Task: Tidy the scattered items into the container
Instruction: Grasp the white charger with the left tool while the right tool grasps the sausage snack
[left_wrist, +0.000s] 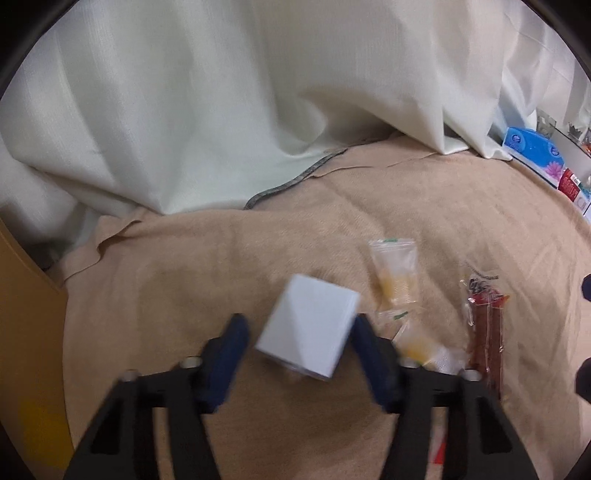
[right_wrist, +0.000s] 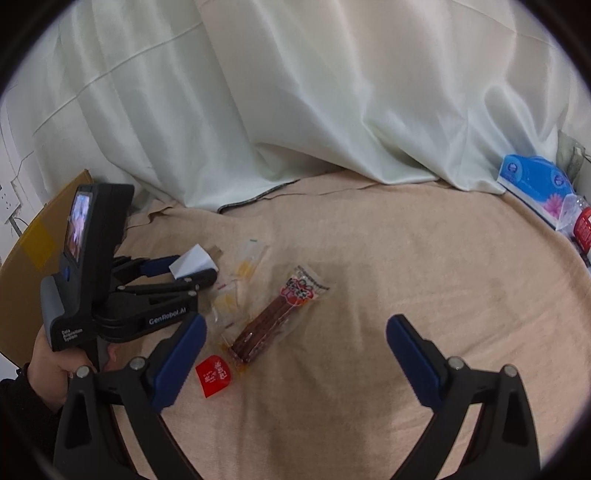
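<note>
My left gripper (left_wrist: 301, 321) is shut on a small white box (left_wrist: 310, 332), held tilted just above the beige cloth; the right wrist view shows the same left gripper (right_wrist: 194, 269) with the white box (right_wrist: 192, 264). To its right lie two clear sachets with yellow filling (left_wrist: 395, 273) (left_wrist: 417, 343) and a red-brown meat stick pack (left_wrist: 485, 325). My right gripper (right_wrist: 295, 325) is wide open above the cloth, with the meat stick pack (right_wrist: 280, 314) lying between its fingers in view. A small red packet (right_wrist: 214, 374) lies beside its left finger. A brown cardboard box (left_wrist: 26, 332) (right_wrist: 33, 254) stands at the far left.
A white curtain (right_wrist: 295, 92) hangs down onto the back of the beige cloth (right_wrist: 406, 266). A blue tissue pack (right_wrist: 532, 181) and a red-labelled bottle (right_wrist: 583, 225) sit at the far right edge. A person's hand (right_wrist: 51, 369) holds the left gripper's handle.
</note>
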